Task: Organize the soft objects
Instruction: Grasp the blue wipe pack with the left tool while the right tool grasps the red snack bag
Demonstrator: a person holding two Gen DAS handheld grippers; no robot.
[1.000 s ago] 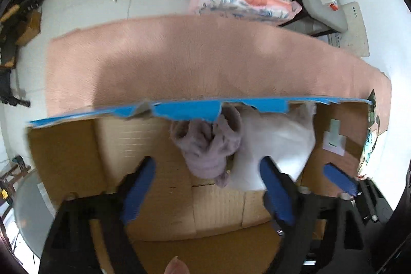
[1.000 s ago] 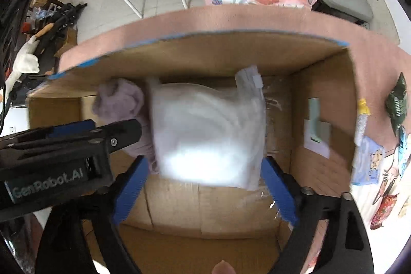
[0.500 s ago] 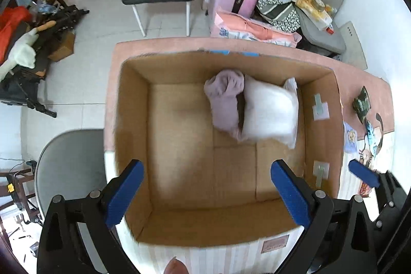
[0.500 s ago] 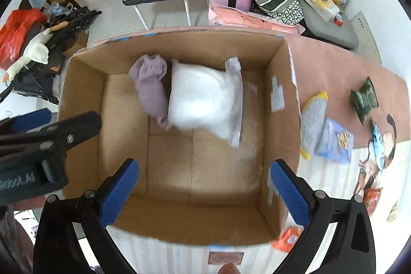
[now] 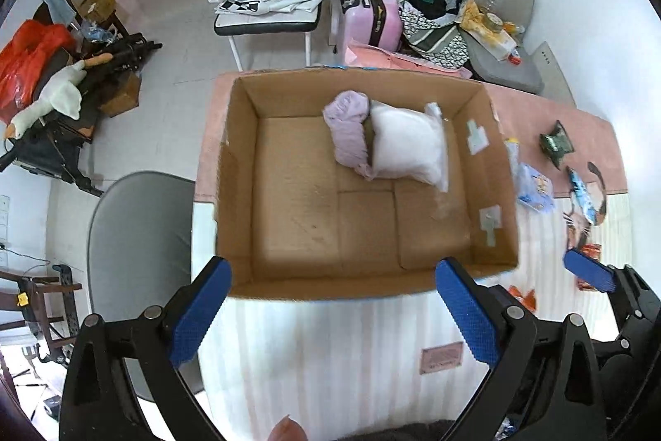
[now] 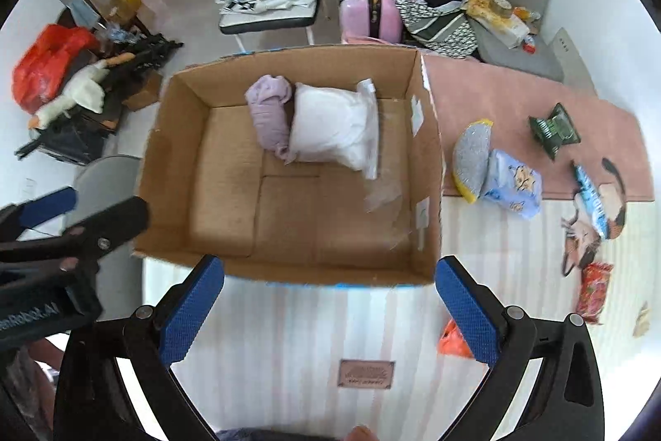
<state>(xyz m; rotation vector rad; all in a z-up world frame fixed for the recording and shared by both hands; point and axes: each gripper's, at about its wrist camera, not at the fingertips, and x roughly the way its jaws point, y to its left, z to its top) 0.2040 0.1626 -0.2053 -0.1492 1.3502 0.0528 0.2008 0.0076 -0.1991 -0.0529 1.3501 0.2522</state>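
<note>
An open cardboard box (image 5: 235,193) (image 6: 429,168) stands on the table. Inside at the far wall lie a lilac cloth bundle (image 5: 349,129) (image 6: 268,114) and a white bagged pillow (image 5: 409,147) (image 6: 330,129), side by side and touching. My left gripper (image 5: 330,313) is open and empty, above the table in front of the box. My right gripper (image 6: 326,311) is open and empty, also in front of the box. On the table right of the box lie a grey-yellow sponge (image 6: 473,158) and a light blue packet (image 6: 512,184) (image 5: 535,187).
A dark green packet (image 6: 555,129), a blue snack bag (image 6: 590,201), a red packet (image 6: 593,290) and an orange wrapper (image 6: 452,342) lie on the table's right side. A grey chair (image 5: 136,259) stands left of the table. Chairs, a pink suitcase (image 5: 374,15) and clutter stand beyond.
Both grippers have pulled up and back out of the box, from close over the cloth and pillow to in front of the box. The cloth and pillow stay inside.
</note>
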